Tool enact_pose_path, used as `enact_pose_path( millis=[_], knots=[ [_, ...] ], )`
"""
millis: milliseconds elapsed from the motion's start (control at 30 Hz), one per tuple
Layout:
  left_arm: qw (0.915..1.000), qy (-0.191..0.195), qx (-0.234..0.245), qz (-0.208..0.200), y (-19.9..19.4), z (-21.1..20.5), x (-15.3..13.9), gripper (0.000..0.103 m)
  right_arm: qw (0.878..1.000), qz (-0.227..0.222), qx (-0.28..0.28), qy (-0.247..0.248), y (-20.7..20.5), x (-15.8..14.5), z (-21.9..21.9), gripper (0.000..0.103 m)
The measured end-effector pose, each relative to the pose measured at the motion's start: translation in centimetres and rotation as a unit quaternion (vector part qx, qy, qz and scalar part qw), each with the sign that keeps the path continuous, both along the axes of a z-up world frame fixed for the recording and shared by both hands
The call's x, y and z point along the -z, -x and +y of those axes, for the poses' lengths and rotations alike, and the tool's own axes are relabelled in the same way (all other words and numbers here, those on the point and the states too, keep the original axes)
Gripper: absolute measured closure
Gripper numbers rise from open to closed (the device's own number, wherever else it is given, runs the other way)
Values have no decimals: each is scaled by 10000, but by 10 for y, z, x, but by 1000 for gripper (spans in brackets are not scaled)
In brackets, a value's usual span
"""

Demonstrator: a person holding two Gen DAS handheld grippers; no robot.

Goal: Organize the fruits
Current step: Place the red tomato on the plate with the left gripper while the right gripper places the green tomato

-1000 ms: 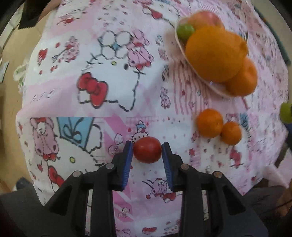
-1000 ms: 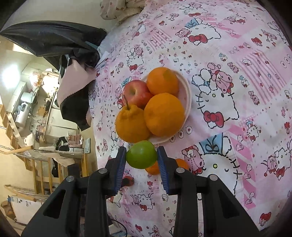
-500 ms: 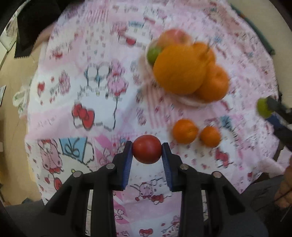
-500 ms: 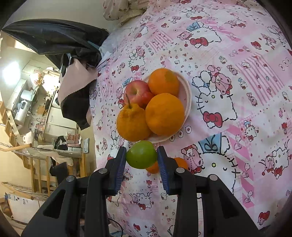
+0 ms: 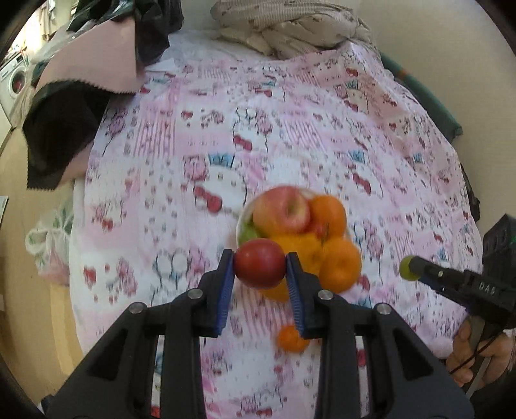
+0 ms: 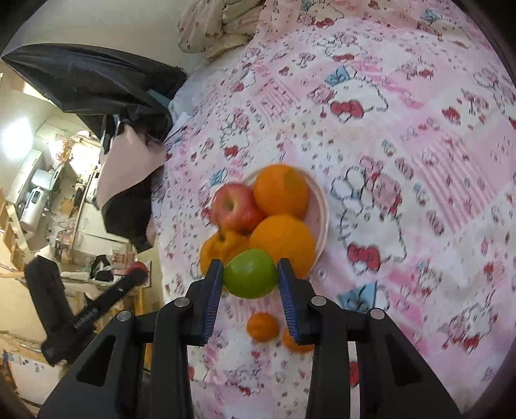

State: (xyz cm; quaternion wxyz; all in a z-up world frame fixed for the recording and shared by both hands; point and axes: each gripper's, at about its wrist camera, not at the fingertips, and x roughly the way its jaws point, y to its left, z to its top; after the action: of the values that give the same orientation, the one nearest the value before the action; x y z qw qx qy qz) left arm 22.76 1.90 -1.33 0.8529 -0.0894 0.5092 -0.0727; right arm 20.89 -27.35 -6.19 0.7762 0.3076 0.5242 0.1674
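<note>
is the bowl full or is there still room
Full: the bowl is heaped with an apple and big oranges, its rim barely showing.

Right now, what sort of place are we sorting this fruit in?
Most likely a bedroom in a lived-in home: the fruit bowl sits on a pink cartoon-print bedsheet, a bundled blanket lies at its far end, and a washing machine shows beyond.

One plate point(image 6: 321, 206) holds one red apple point(image 6: 233, 206) and three large oranges point(image 6: 280, 190). Two small oranges point(image 6: 262, 326) lie on the cloth near its front edge. One green fruit point(image 6: 251, 273) and one red fruit point(image 5: 259, 267) are held.
</note>
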Motion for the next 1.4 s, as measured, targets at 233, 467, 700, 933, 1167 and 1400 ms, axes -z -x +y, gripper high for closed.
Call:
enact_pose_path(
  millis=[233, 467, 700, 933, 1167, 1400],
  knots=[
    [9995, 186, 20, 264, -51, -11, 25, 75, 9993, 220, 207, 206, -39, 24, -12, 67],
    [9989, 161, 123, 426, -78, -35, 50, 75, 9970, 493, 115, 594, -79, 64, -4, 67],
    [9977, 252, 167, 607, -93, -47, 60, 75, 9942, 921, 95, 547, -87, 97, 6, 53],
    [9943, 403, 398, 901, -108, -74, 71, 75, 9947, 825, 241, 566, -84, 88, -1, 37],
    [9928, 116, 579, 1042, -115, -101, 82, 75, 9951, 696, 546, 439, -80, 69, -14, 34],
    [9915, -311, 718, 1037, -108, -110, 82, 42, 9958, 608, 551, 400, -79, 60, -17, 34]
  ],
)
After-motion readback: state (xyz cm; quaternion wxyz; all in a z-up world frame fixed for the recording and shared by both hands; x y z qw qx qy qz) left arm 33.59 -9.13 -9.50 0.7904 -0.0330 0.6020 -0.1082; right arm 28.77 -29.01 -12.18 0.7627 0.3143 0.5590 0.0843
